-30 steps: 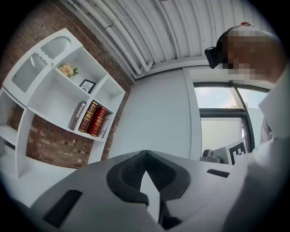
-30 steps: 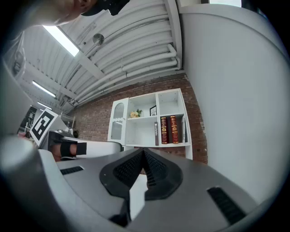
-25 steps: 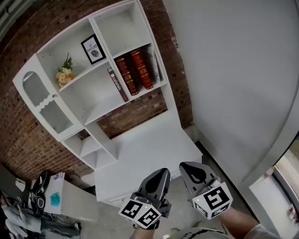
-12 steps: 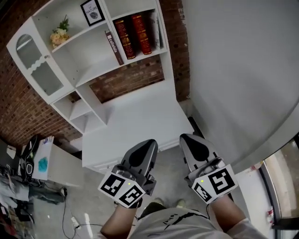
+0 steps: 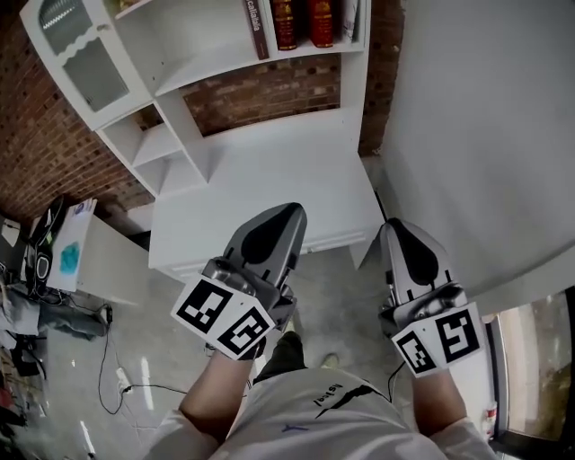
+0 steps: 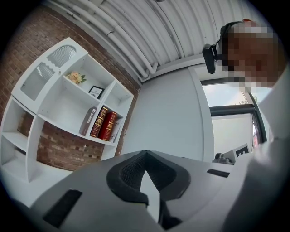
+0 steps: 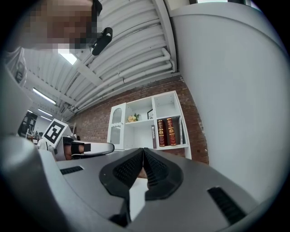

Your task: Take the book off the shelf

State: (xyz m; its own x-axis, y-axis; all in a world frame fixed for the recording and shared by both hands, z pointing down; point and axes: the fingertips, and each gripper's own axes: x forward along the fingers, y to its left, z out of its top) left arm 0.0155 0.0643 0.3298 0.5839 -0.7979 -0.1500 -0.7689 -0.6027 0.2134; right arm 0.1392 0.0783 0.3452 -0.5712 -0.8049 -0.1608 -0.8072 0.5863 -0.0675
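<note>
The books stand on the white shelf unit [image 5: 193, 72] at the top edge of the head view: a grey one [image 5: 254, 16] leaning, and two dark red ones [image 5: 286, 20] upright beside it. They show again in the left gripper view, red books [image 6: 104, 125], and in the right gripper view, red books [image 7: 166, 132]. My left gripper [image 5: 289, 209] and right gripper [image 5: 393, 225] hover over the floor in front of the desk, far short of the shelf. Both are shut with nothing between their pads.
A white desk top [image 5: 269, 162] lies below the shelves, against a brick wall [image 5: 269, 90]. A glass-door cabinet [image 5: 76, 54] forms the unit's left side. Flowers [image 6: 76, 78] and a small picture frame [image 6: 95, 92] sit higher up. A cluttered side table [image 5: 76, 256] and floor cables [image 5: 126, 386] lie at the left, a white wall [image 5: 485, 126] at the right.
The head view has tipped downward, so the shelf has slid to the top edge. Both grippers now sit higher in the picture and farther apart, still shut.
</note>
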